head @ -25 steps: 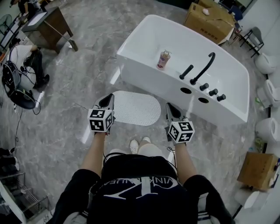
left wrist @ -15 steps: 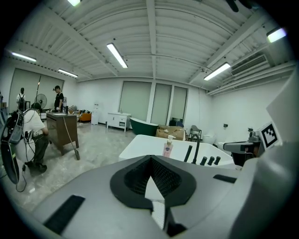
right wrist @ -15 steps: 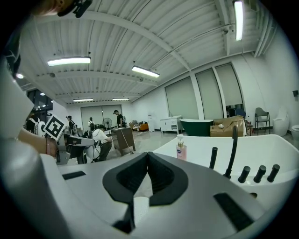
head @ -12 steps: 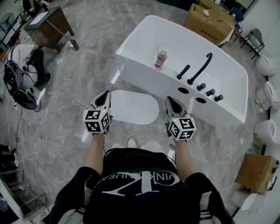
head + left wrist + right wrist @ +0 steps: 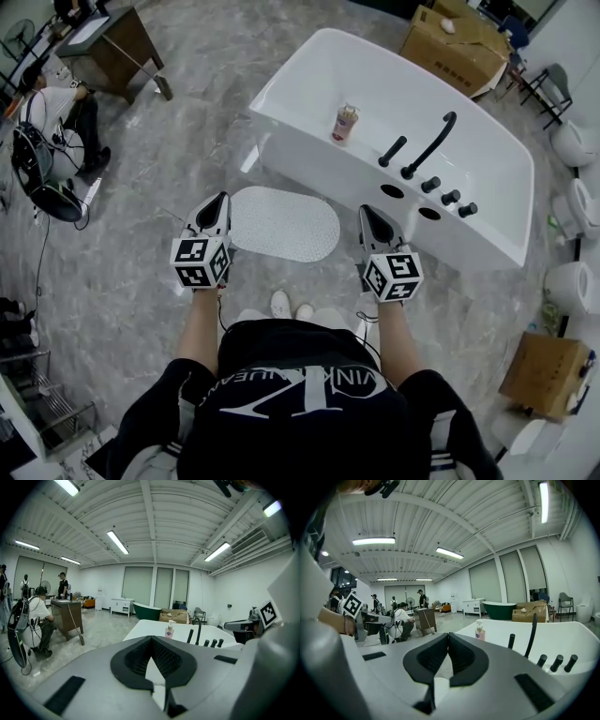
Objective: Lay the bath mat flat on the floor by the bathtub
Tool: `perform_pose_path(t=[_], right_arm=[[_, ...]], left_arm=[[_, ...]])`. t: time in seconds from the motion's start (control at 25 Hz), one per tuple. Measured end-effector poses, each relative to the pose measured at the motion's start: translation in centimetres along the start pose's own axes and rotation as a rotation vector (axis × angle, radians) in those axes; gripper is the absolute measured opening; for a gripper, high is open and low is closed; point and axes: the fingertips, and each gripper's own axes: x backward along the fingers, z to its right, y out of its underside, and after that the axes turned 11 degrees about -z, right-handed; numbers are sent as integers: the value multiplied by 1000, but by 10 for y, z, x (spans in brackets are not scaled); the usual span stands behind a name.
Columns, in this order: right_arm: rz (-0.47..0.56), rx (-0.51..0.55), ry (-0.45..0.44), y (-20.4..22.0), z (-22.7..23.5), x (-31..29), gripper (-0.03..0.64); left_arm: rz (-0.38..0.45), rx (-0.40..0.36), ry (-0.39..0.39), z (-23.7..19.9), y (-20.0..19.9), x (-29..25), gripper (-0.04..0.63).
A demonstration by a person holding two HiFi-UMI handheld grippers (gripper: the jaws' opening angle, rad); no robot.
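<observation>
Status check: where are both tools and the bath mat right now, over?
Left tool shut, empty; right tool shut, empty. Bath mat flat on floor beside bathtub. Nothing on the mat; shoes clear of its near edge.

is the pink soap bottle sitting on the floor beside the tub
No, the pink plastic pump bottle stands upright on the flat rim of the white bathtub, not on the floor.

White bath mat [image 5: 285, 223] flat (oval) beside bathtub [image 5: 309, 155]
</observation>
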Motion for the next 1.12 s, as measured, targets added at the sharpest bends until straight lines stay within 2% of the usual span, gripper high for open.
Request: perform_pose_path(t=[0.52, 0.84, 1.12], right_arm=[[23, 13, -21, -9, -3, 16, 25], [56, 22, -21, -15, -10, 21, 25], [105, 23, -2, -26, -7, 30, 25]], left_arm=[[49, -11, 10, 22, -6, 20, 12], [135, -18, 4, 21, -24, 34, 12], [176, -27, 2, 22, -34, 37, 12]])
